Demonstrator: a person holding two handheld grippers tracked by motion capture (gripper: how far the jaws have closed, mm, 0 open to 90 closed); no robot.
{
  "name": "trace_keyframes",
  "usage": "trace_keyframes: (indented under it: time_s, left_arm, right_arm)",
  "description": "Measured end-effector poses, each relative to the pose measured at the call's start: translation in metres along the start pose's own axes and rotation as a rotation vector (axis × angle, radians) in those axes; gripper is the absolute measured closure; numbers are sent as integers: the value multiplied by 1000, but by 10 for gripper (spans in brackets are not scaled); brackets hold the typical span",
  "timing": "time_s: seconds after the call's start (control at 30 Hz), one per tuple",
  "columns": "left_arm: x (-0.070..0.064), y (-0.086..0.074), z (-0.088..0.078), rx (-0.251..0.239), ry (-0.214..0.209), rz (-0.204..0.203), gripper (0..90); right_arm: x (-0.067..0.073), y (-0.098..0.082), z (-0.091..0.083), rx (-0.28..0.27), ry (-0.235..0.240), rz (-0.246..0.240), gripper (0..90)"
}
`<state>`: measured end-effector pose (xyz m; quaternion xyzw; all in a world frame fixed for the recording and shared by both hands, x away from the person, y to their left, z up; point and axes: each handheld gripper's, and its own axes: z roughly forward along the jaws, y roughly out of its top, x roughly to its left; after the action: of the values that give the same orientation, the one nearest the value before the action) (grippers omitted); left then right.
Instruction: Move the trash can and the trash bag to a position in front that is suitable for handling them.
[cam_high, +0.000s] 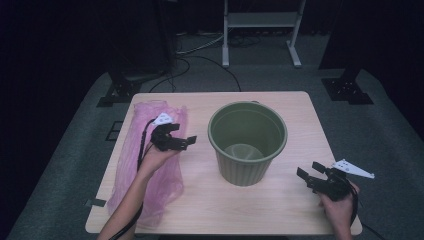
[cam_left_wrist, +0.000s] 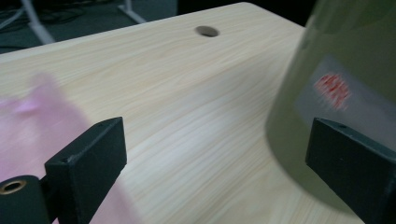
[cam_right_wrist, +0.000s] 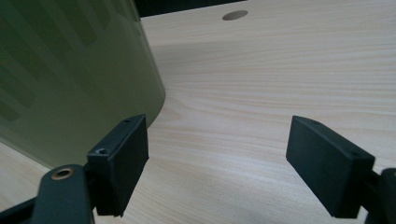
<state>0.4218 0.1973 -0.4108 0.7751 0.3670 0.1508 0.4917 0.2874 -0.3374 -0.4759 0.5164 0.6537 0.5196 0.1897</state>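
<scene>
a: one wooden table (cam_high: 300, 125), pale and grainy, with a ribbed green plastic bin (cam_high: 247, 142) upright mid-table and a thin pink plastic bag (cam_high: 135, 165) flat at the left edge.
b: grippers?
a: left gripper (cam_high: 182, 136) hovers over the bag, jaws wide, holding nothing; right gripper (cam_high: 311, 171) near the bin, jaws also spread and empty.
b: risks?
a: probably the filmy bag slipping or bunching (it's limp), or a nudge tipping the light bin.
</scene>
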Motion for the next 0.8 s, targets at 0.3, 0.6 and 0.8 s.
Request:
trace_keyframes:
  time_s: [0.3, 0.6, 0.8]
  left_arm:
    - [39, -26, -51, -3, 109, -57, 41]
    - [66, -45, -49, 3, 208, -139, 41]
    - [79, -56, -32, 45, 270, -186, 43]
  right_arm:
    - [4, 0, 4, 8, 1, -10, 201]
    - [9, -1, 8, 20, -1, -41, 201]
    - [8, -1, 6, 15, -3, -45, 201]
